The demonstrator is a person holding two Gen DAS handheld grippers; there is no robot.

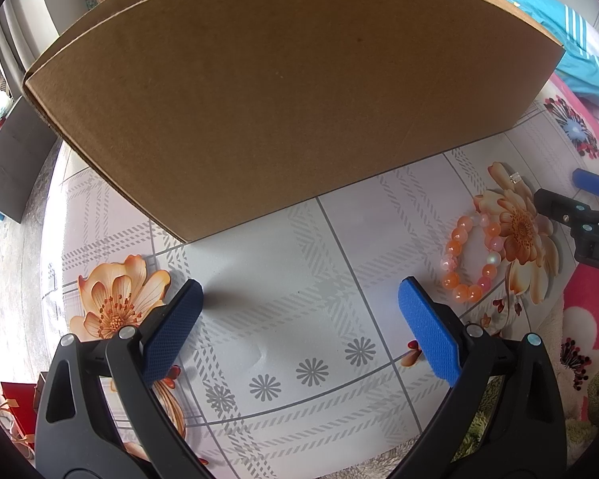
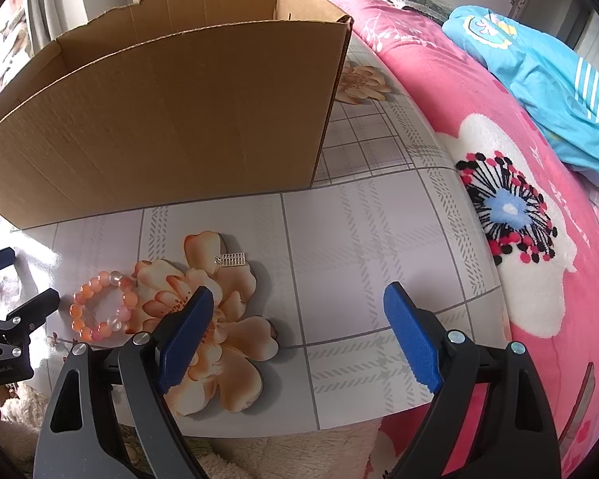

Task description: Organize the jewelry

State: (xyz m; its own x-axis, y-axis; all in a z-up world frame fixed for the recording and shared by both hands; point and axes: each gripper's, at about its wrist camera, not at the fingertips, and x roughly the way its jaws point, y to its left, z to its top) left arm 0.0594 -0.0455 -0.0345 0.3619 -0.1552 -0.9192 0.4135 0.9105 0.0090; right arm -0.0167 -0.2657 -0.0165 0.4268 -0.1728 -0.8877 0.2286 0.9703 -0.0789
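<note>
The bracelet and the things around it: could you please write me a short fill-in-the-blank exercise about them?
1. The bracelet has beads that are mostly ____ in colour.
2. The silver charm lies on a printed ____ on the tablecloth.
3. Behind both pieces stands an open ____ box.
4. The left tool and the right tool are both ____, holding nothing.

Missing words: orange; flower; cardboard; open

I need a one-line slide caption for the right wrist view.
Open right gripper above a floral tablecloth, with a beaded bracelet and small silver charm lying before a cardboard box.
</note>
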